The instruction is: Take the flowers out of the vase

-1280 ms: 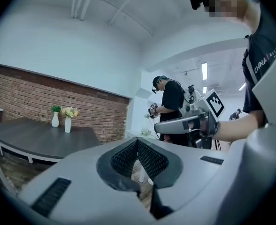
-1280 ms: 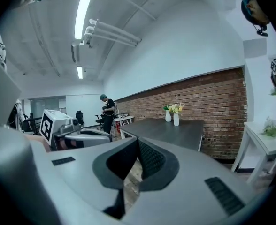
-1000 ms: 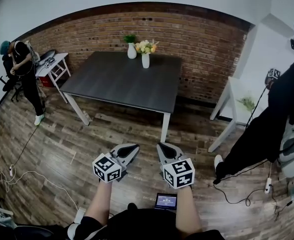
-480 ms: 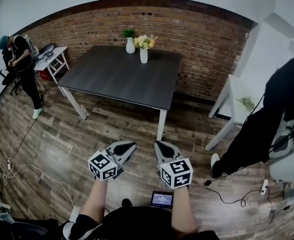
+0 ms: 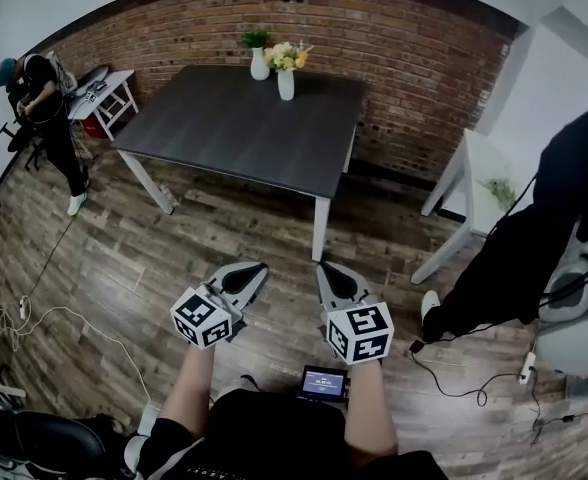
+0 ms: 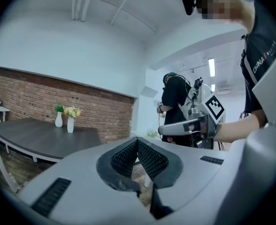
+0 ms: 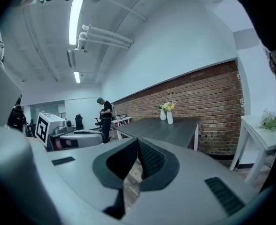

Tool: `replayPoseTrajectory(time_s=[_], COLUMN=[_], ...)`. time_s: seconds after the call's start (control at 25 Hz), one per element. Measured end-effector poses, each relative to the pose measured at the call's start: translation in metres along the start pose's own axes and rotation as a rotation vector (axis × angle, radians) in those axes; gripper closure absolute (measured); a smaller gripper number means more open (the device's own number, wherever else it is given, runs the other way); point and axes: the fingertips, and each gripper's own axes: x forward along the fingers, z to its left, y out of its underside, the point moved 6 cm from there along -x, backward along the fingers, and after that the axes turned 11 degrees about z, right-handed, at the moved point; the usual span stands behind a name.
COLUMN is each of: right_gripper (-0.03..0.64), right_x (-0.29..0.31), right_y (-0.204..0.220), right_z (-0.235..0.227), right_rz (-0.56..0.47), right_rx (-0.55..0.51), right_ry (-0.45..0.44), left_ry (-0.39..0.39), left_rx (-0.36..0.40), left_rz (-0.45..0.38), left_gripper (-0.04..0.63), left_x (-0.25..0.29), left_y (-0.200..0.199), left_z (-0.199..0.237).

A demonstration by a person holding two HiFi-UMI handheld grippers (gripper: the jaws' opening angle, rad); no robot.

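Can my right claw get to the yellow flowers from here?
Probably not yet. The right claw is shut and held over the floor, short of the table, and the flowers stand at the table's far side. Nothing blocks the way; you would need to step closer.

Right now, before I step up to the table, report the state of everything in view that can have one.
left tongs: shut, empty.
right tongs: shut, empty.
yellow flowers: standing in their vase, not taken out.
white flower vase: upright at the far side of the dark table.
second white vase: upright, holding a green plant.
small screen: lit.
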Motion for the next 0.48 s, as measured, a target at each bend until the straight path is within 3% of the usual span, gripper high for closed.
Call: replayPoseTrajectory(time_s=[0.12, 0.24, 0.48], right_gripper=[0.611, 0.611, 0.611], right_x=[0.004, 0.014, 0.058], right_y=[0.003, 0.008, -0.006], right_z=[-0.016, -0.022, -0.035], right_rz=[-0.003, 0.019, 0.034], right_rx=[0.005, 0.004, 0.011], right_ry=[-0.005, -0.015, -0.008], left_ry=[-0.053, -0.076, -0.027], left_rx=[-0.041, -0.07, -0.059], left_rz=[-0.068, -0.04, -0.007], left_gripper=[0.592, 0.592, 0.592], left_x=[-0.003, 0.002, 0.026], left_y=[-0.001, 0.007, 0.009], left_z=[0.007, 0.019, 0.061])
